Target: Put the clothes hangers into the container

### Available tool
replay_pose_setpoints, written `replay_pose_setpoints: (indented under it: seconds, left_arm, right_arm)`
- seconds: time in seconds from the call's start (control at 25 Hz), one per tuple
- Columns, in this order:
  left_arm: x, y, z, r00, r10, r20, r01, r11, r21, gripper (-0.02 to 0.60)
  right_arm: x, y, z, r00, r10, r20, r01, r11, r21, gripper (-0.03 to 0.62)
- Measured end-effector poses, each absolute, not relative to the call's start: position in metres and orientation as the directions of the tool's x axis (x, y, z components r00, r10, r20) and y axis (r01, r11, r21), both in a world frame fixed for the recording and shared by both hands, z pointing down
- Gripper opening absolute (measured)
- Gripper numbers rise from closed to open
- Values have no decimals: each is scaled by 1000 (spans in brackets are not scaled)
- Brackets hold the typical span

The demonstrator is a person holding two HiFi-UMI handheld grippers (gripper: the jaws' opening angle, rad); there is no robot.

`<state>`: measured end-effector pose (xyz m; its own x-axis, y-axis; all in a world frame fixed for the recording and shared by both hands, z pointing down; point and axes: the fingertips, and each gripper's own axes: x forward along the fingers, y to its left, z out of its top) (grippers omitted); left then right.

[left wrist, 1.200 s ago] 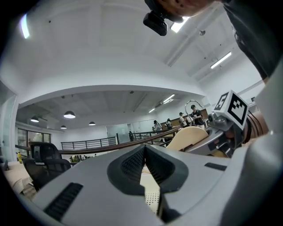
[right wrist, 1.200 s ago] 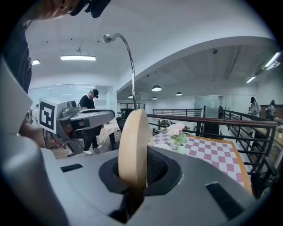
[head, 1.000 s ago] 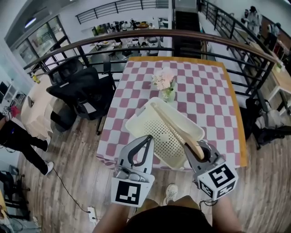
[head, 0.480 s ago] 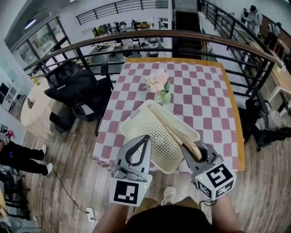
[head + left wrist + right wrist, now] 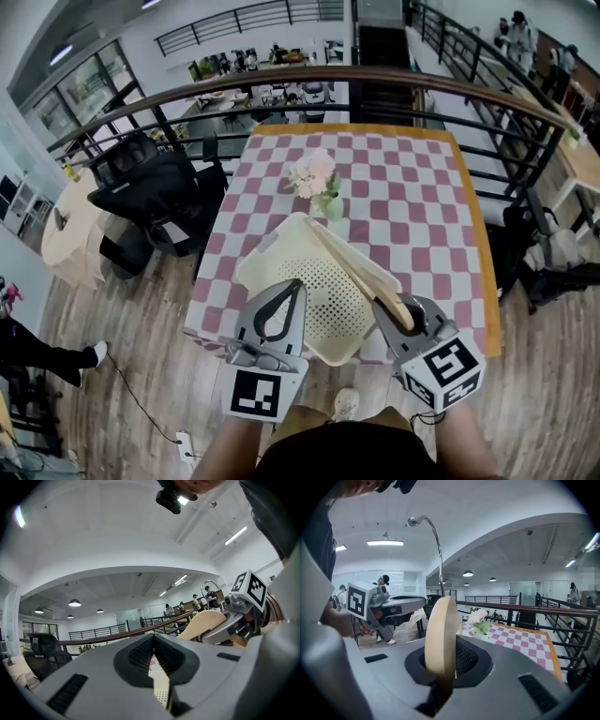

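A cream perforated container (image 5: 272, 258) lies on the checked table (image 5: 422, 216) near its front edge. My right gripper (image 5: 405, 317) is shut on one end of a wooden clothes hanger (image 5: 352, 262). The hanger slants up and left over the container. In the right gripper view the hanger's rounded end (image 5: 440, 639) stands between the jaws and its metal hook (image 5: 433, 531) curves overhead. My left gripper (image 5: 296, 284) is shut on nothing at the container's near rim. In the left gripper view its pads (image 5: 140, 654) meet, and the hanger (image 5: 206, 620) shows at the right.
A vase of pink flowers (image 5: 314, 178) stands on the table behind the container. A dark curved railing (image 5: 375, 75) runs past the table's far side. A black office chair (image 5: 155, 187) is at the left. Wooden floor lies below the table's front edge.
Table, container and flowers have slid left and a little down in the head view. Both grippers keep their places and holds. The person at the far left has nearly gone from view.
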<state>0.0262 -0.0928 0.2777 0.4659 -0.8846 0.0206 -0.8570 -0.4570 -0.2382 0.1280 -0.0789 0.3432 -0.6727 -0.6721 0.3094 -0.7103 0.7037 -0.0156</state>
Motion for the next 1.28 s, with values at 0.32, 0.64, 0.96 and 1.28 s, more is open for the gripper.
replay_pose_setpoints:
  seconds: [0.32, 0.64, 0.96, 1.28]
  left_arm:
    - [34, -100, 280, 470, -882, 28, -852, -462, -245, 9]
    - [41, -97, 276, 471, -882, 20, -852, -460, -251, 9]
    - [46, -93, 275, 479, -877, 26, -846, -470, -252, 9]
    - [41, -92, 275, 465, -885, 32, -855, -458, -244, 9]
  right_arm:
    - [135, -86, 344, -676, -669, 310, -706, 708, -13, 34]
    - [135, -82, 343, -691, -658, 301, -693, 721, -15, 34]
    - [138, -79, 344, -689, -659, 300, -696, 717, -23, 34]
    - [133, -76, 346, -700, -643, 311, -684, 729, -29, 34]
